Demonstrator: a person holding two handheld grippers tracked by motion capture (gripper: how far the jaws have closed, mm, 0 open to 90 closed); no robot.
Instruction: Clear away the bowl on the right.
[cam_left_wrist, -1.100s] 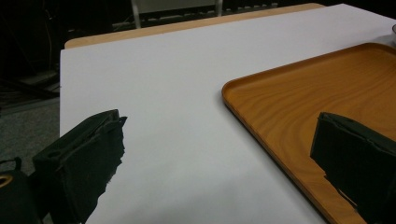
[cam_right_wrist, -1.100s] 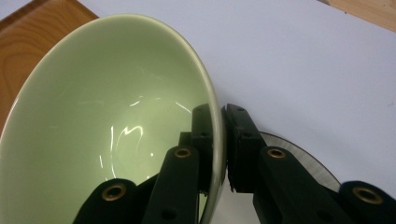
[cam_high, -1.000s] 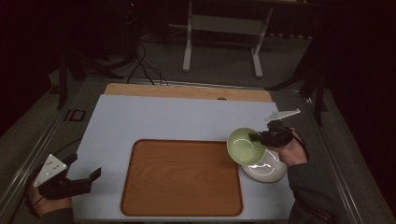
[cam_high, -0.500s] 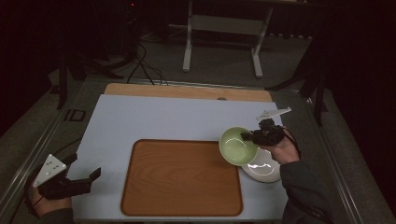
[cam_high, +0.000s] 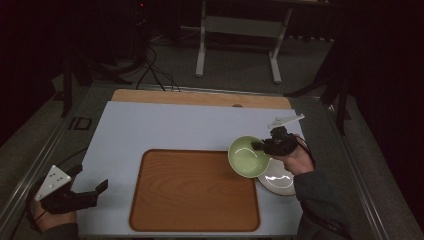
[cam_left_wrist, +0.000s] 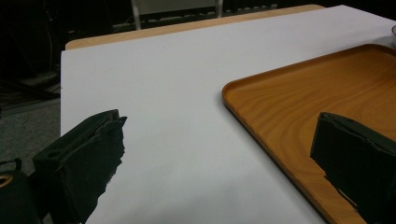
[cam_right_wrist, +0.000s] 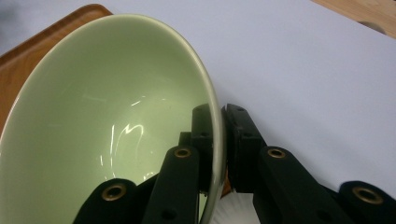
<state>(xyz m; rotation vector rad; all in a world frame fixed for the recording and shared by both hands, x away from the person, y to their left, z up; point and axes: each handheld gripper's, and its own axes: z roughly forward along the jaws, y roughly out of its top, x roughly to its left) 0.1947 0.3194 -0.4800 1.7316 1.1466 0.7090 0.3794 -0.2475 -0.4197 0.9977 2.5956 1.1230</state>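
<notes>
Grippers at rest and at work, read from left to right. At the table's near left corner the left gripper (cam_high: 95, 190) lies low beside the white mat (cam_high: 165, 130), in the same spot as a second ago; its jaws stand wide apart with nothing between them, and the left gripper view looks across bare mat toward the left edge of the wooden tray (cam_left_wrist: 299, 107).

The tray (cam_high: 195, 192) occupies the middle of the mat and carries nothing yet.

To its right, the green bowl (cam_high: 248, 156) is what has changed. A second ago it hung above the white plate (cam_high: 280, 181) near the mat's right edge; it now sits farther left, its far side overlapping the tray's right rim, while the plate stays put and shows more of its surface. The bowl hangs tilted, its opening turned partly toward the camera.

The right gripper (cam_high: 261, 145) carries it: in the right gripper view the jaws are pinched almost together on the bowl's rim (cam_right_wrist: 215, 140), one inside the wall and one outside.

The shift suggests that the bowl has been lifted off the plate and is being carried toward the tray; setting it down level and releasing the rim would remain to be done.
</notes>
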